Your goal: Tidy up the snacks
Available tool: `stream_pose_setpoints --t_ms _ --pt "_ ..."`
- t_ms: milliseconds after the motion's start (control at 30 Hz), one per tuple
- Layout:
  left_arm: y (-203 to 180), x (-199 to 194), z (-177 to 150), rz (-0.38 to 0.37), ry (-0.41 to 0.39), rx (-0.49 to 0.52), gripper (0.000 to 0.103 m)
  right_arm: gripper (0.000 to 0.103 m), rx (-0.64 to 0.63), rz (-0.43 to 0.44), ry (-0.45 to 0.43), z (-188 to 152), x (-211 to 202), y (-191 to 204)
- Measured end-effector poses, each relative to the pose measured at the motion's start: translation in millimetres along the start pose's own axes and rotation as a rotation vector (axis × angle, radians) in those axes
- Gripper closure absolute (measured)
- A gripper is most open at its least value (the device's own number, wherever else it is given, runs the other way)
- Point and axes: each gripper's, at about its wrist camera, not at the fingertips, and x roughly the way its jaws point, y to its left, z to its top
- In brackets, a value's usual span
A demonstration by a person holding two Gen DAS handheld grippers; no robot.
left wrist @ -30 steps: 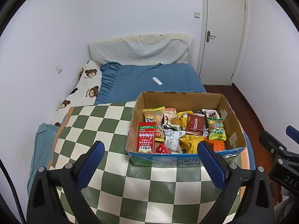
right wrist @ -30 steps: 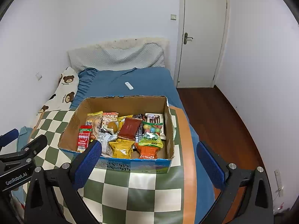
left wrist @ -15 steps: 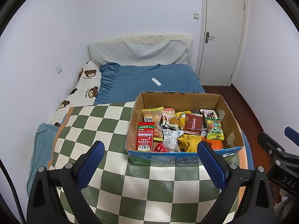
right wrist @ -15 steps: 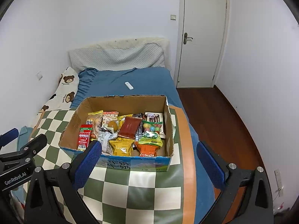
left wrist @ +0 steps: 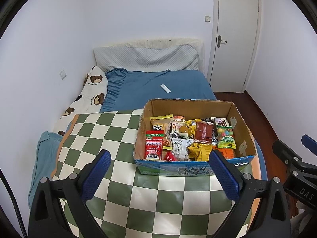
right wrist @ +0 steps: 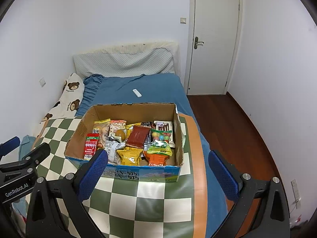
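**Black gripper frames, blue textured pads**

The left gripper (left wrist: pixel 159 175) has a matte black frame with two arms ending in blue fingers (left wrist: pixel 97 173) of dimpled rubber; silver screws dot each arm; a thin black cable runs along its left edge; the right gripper (right wrist: pixel 156 175) is built the same, with matching blue fingers (right wrist: pixel 221 175); white lettering marks the neighbouring units, "GenRobot.AI" and "DAS".
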Motion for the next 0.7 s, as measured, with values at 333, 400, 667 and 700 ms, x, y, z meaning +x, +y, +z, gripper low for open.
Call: stream_pose_setpoints --t_ms 333,400,667,700 --pt "-0.1 -3.9 0.8 -0.001 -0.005 -0.003 0.001 0.0 0.001 0.005 -0.006 -1.3 -7.2 -1.3" --pt "-0.1 -3.8 0.7 -0.001 -0.004 -0.002 0.001 0.0 0.0 0.004 -0.006 -1.1 -7.8 -1.3" --pt "-0.4 -14.0 -0.5 0.003 -0.005 -0.006 0.001 0.0 0.0 0.012 -0.001 -2.2 -9.7 -1.4" --pt "-0.1 -14.7 -0.2 0.003 -0.005 -0.008 0.001 0.0 -0.003 0.01 0.0 -2.4 -10.1 -1.2"
